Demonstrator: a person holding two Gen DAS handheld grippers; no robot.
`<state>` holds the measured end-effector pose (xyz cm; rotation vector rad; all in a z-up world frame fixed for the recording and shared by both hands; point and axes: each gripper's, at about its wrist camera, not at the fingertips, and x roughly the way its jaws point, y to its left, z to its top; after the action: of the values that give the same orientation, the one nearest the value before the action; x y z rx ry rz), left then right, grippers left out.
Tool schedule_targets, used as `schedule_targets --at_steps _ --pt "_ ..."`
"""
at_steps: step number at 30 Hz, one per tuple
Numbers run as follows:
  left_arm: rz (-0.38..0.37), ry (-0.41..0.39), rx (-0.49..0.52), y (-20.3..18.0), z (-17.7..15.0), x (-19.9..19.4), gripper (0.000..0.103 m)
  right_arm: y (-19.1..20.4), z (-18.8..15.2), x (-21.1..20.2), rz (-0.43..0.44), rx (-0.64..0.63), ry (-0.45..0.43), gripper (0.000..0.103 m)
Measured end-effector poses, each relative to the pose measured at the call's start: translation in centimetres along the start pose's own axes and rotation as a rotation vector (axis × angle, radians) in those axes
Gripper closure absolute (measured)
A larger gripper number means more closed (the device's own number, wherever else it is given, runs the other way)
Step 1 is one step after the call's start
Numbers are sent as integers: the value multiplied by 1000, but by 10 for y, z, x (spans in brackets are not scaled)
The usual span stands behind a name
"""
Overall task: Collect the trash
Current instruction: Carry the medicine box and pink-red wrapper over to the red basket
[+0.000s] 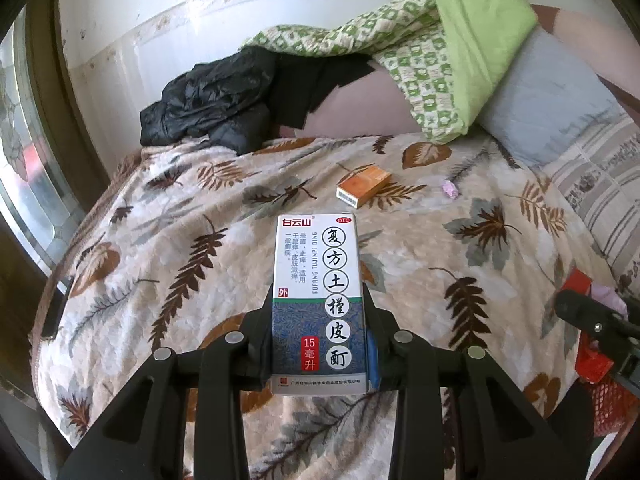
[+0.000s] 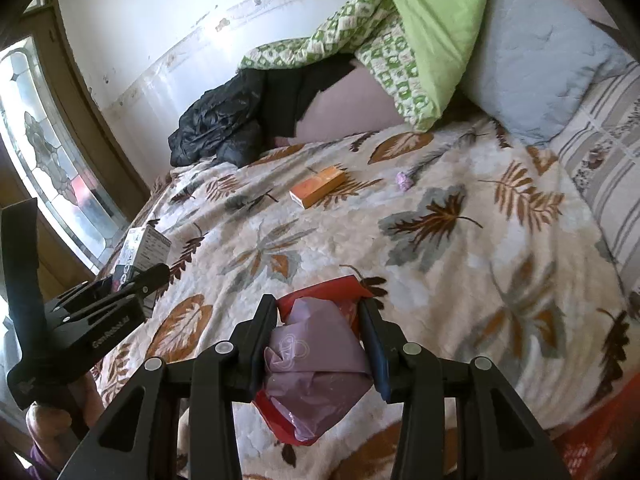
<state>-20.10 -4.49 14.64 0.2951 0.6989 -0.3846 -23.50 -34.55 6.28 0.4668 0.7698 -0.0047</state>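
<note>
My left gripper (image 1: 318, 300) is shut on a white and blue medicine box (image 1: 318, 280) with Chinese print, held above the bed. It also shows in the right wrist view (image 2: 146, 246) at the left. My right gripper (image 2: 318, 312) is shut on crumpled pink and red plastic bags (image 2: 316, 364); it shows at the right edge of the left wrist view (image 1: 592, 312). An orange box (image 1: 363, 185) (image 2: 318, 187) lies on the leaf-print blanket (image 1: 240, 240) (image 2: 460, 260) further back. A small pink scrap (image 1: 451, 189) (image 2: 403, 180) lies to its right.
A black jacket (image 1: 216, 108) (image 2: 224, 120) is piled at the far side by the wall. A green quilt (image 1: 440, 60) and a grey pillow (image 2: 532, 64) are at the back right. A stained-glass door (image 2: 52, 160) is at the left. A red mesh basket (image 1: 612, 404) is at the bed's right edge.
</note>
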Motion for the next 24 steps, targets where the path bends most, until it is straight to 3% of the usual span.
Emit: schedule_targets --at_steps 24 --pt "-101 -16 95 -45 -9 -26 70 -21 -18 -59 -91 41 -69 58"
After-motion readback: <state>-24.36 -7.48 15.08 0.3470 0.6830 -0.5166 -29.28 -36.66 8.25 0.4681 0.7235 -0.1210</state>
